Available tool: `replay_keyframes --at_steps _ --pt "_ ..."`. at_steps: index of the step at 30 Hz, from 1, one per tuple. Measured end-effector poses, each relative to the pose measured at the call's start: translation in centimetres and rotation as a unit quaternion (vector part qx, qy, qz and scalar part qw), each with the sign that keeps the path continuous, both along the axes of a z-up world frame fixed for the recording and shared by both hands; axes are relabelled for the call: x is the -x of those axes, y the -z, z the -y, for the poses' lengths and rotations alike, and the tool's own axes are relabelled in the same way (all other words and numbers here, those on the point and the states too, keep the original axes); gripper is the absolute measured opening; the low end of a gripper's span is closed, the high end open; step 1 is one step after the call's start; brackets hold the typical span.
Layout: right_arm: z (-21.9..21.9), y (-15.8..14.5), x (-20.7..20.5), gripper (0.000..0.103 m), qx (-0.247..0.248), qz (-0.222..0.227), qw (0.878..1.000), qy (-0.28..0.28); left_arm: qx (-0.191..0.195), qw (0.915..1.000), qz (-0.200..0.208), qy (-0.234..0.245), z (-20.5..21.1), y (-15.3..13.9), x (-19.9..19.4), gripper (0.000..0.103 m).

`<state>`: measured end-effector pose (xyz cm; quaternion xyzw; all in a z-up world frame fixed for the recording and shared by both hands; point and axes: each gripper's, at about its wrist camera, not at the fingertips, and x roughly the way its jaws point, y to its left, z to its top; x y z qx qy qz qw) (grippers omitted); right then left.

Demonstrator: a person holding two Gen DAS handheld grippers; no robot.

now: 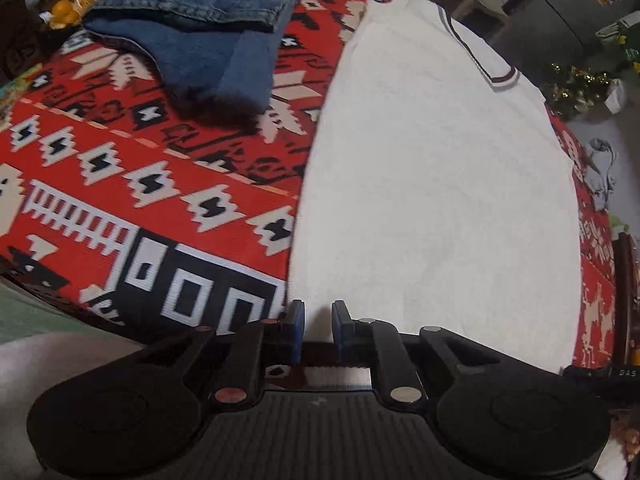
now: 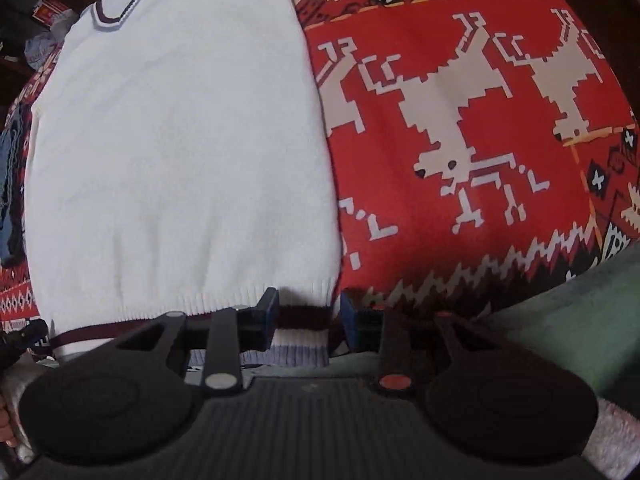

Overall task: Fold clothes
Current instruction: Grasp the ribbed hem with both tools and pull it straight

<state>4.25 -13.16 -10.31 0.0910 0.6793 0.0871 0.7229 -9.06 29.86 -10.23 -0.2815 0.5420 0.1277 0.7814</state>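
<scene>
A white knit sweater (image 1: 432, 184) (image 2: 180, 140) lies flat as a long narrow shape on a red patterned blanket (image 1: 120, 184) (image 2: 460, 80). Its dark-striped V collar (image 1: 504, 76) (image 2: 108, 16) is at the far end. The ribbed hem (image 2: 240, 296), with maroon and blue stripes, is nearest me. My left gripper (image 1: 318, 314) hovers at the hem's left corner, open with a narrow gap. My right gripper (image 2: 310, 300) is open wider, its jaws straddling the hem's right corner.
Folded blue jeans (image 1: 208, 20) rest on the blanket, far left of the sweater. A green surface (image 2: 560, 320) borders the blanket's near edge. A grey garment (image 1: 604, 176) and tinsel decorations (image 1: 580, 84) lie on the floor beyond the right edge.
</scene>
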Motion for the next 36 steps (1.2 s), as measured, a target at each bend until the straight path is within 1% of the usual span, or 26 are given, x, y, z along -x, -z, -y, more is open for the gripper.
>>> replay_keyframes --at_steps 2,4,6,8,10,13,15,16,19,20,21,23,24,25,26,29,32,34,36 --pt "0.1 0.1 -0.1 0.039 -0.005 -0.005 1.0 0.003 -0.014 0.9999 -0.006 0.005 0.3 -0.1 0.1 0.015" --pt "-0.2 0.2 -0.1 0.039 0.001 -0.008 1.0 -0.002 -0.028 0.9994 -0.017 0.011 0.5 -0.1 0.0 0.015" --pt "-0.5 0.4 -0.2 0.039 0.012 -0.012 1.0 -0.007 -0.049 0.998 -0.034 0.022 1.2 0.3 -0.5 0.017" --pt "-0.9 0.7 -0.4 0.039 0.017 -0.018 1.0 -0.01 -0.059 0.9969 -0.042 0.03 1.6 0.5 -0.9 0.023" --pt "-1.4 0.7 -0.5 0.039 0.024 -0.018 0.999 -0.019 -0.054 0.9971 -0.044 0.03 1.6 0.5 -1.1 0.029" --pt "-2.0 0.7 -0.6 0.039 0.029 -0.012 0.999 -0.026 -0.044 0.9976 -0.045 0.029 1.5 0.4 -1.1 0.028" --pt "-2.4 0.7 -0.5 0.028 0.022 -0.005 0.999 -0.033 -0.025 0.9985 -0.04 0.028 1.7 0.4 -0.9 0.028" --pt "-2.5 0.7 -0.6 0.028 0.019 -0.005 0.999 -0.035 -0.019 0.9987 -0.037 0.03 1.9 0.4 -0.8 0.028" --pt "-2.8 0.7 -0.6 0.025 0.007 -0.006 0.999 -0.04 -0.032 0.998 -0.037 0.041 2.7 0.3 -0.8 0.027" --pt "-3.0 0.7 -0.6 0.024 0.004 -0.006 0.999 -0.042 -0.029 0.9979 -0.04 0.042 2.8 0.4 -0.9 0.021" --pt "-3.1 0.7 -0.7 0.023 0.001 -0.007 0.999 -0.044 -0.029 0.9978 -0.042 0.043 3.0 0.5 -1.0 0.018" --pt "-3.6 0.7 -0.6 0.023 -0.005 -0.008 0.998 -0.056 -0.044 0.9969 -0.044 0.048 3.3 0.7 -1.1 0.014" --pt "-3.8 0.7 -0.4 0.019 0.003 -0.003 0.998 -0.061 -0.05 0.9965 -0.043 0.051 3.4 0.7 -1.2 0.013" --pt "-3.9 0.8 -0.3 0.015 0.011 0.002 0.998 -0.066 -0.052 0.9964 -0.041 0.054 3.5 0.6 -1.2 0.007" --pt "-3.9 0.5 0.5 0.011 0.019 0.018 0.997 -0.069 -0.052 0.9964 -0.038 0.055 3.6 0.6 -1.2 0.007" --pt "-4.4 -0.6 1.6 0.01 0.03 0.064 0.995 -0.074 -0.061 0.9963 -0.024 0.056 3.7 0.2 -1.0 0.006" --pt "-2.5 -1.5 1.7 0.01 -0.029 0.097 0.995 -0.027 -0.055 0.9975 0.011 0.043 3.2 -0.8 -0.5 0.006" --pt "-1.2 -2.1 1.8 0.01 -0.068 0.118 0.991 0.004 -0.049 0.9975 0.039 0.031 2.8 -1.5 0.0 0.006" --pt "0.1 -2.7 1.9 0.007 -0.107 0.139 0.984 0.036 -0.043 0.9965 0.068 0.023 2.6 -2.2 0.4 0.006"
